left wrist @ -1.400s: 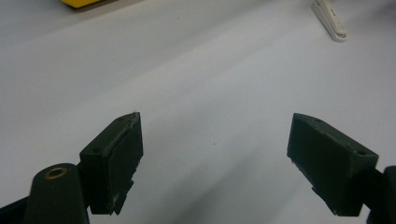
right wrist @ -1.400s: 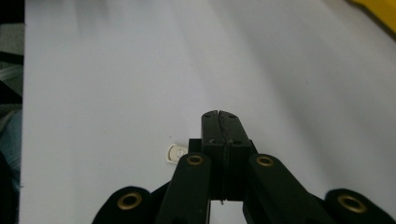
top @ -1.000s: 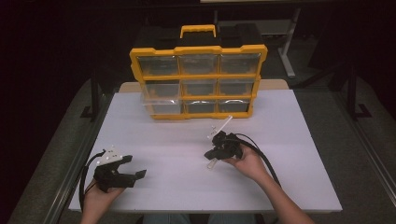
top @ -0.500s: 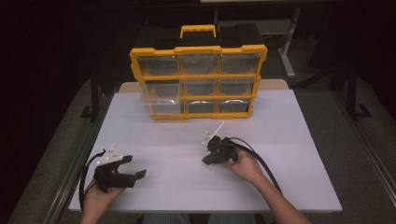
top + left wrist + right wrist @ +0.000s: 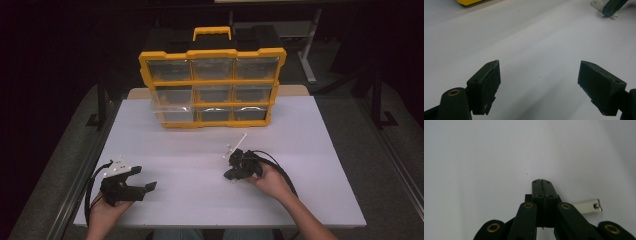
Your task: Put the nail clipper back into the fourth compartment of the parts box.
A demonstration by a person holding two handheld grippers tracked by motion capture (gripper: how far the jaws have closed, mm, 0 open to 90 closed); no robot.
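**Both tools low on the worktop, right one pressed together, left one spread**

Worktop (image 5: 200, 200): white sheet filling the centre of the high view, dark surroundings on all sides.

Organiser case (image 5: 212, 87): yellow frame, black handle on top, three rows of clear drawers. Stands upright at the upper centre of the frame, on the far part of the worktop, drawers facing the camera. A yellow corner of it shows at the upper left of the left gripper view.

Left tool (image 5: 134, 186): lower left of the high view, held by the left hand (image 5: 102, 212), cable looping at its left. Jaws point toward the right of the frame. In the left gripper view the jaws stand wide apart with bare white worktop between them; nothing held.

Right tool (image 5: 231, 175): lower centre-right of the high view, held by the right hand (image 5: 270, 182), well apart from the case. In the right gripper view the jaws are pressed flat together, tips just above the worktop. Whether anything thin is pinched cannot be told.

White plastic piece (image 5: 587, 206): small flat strip, right of the closed jaws in the right gripper view, lying on the worktop.
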